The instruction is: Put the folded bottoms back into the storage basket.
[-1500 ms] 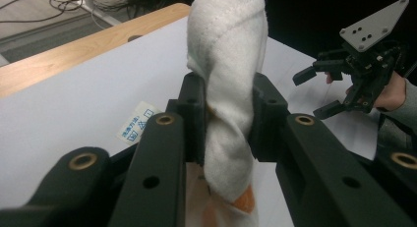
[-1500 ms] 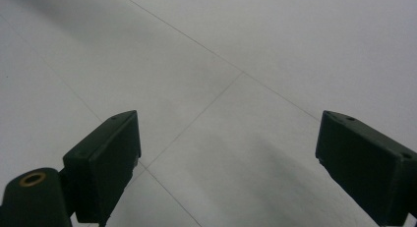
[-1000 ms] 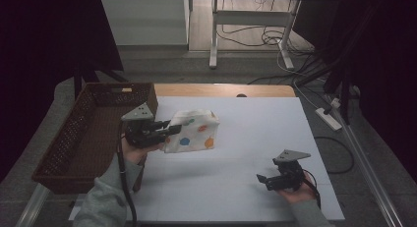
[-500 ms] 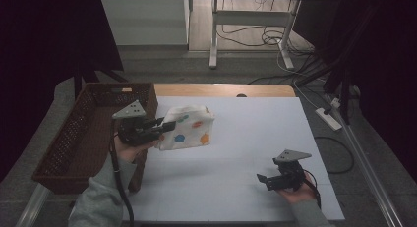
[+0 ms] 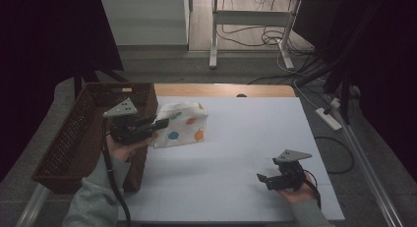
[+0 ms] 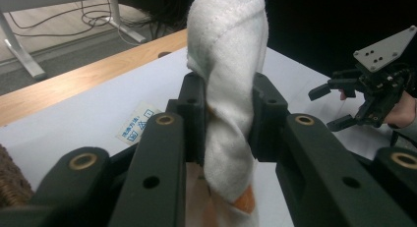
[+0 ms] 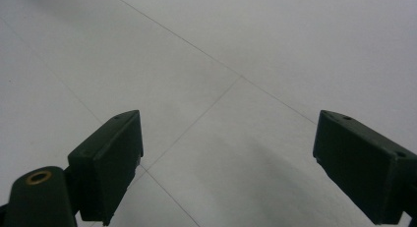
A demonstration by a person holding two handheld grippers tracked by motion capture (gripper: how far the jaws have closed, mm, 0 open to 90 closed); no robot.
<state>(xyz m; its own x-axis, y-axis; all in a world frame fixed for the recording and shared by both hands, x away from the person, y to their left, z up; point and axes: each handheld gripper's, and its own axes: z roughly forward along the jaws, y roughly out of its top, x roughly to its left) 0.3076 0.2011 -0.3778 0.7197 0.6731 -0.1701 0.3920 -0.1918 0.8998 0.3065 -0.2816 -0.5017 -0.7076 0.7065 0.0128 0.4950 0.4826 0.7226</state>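
A white cloth with coloured dots [image 5: 183, 127] hangs bunched at the left of the white mat [image 5: 246, 138], beside the basket. My left gripper [image 5: 160, 124] is shut on the cloth's left edge. In the left gripper view the folded cloth [image 6: 228, 79] stands pinched between the black jaws of the left gripper [image 6: 228, 114]. My right gripper [image 5: 263, 180] rests low near the mat's front right, open with nothing in it. Its jaws stand wide apart over bare mat in the right gripper view [image 7: 228, 158]. It also appears far off in the left gripper view [image 6: 334, 106].
A brown wicker basket [image 5: 74, 138] stands along the table's left edge, right beside the left hand. A strip of wooden tabletop [image 5: 221, 90] lies behind the mat. A small printed label [image 6: 137, 128] is stuck on the mat. Cables and desk legs lie on the floor beyond.
My left gripper has shifted a little to the left and up toward the basket, carrying the cloth with it. The right gripper has stayed in place.
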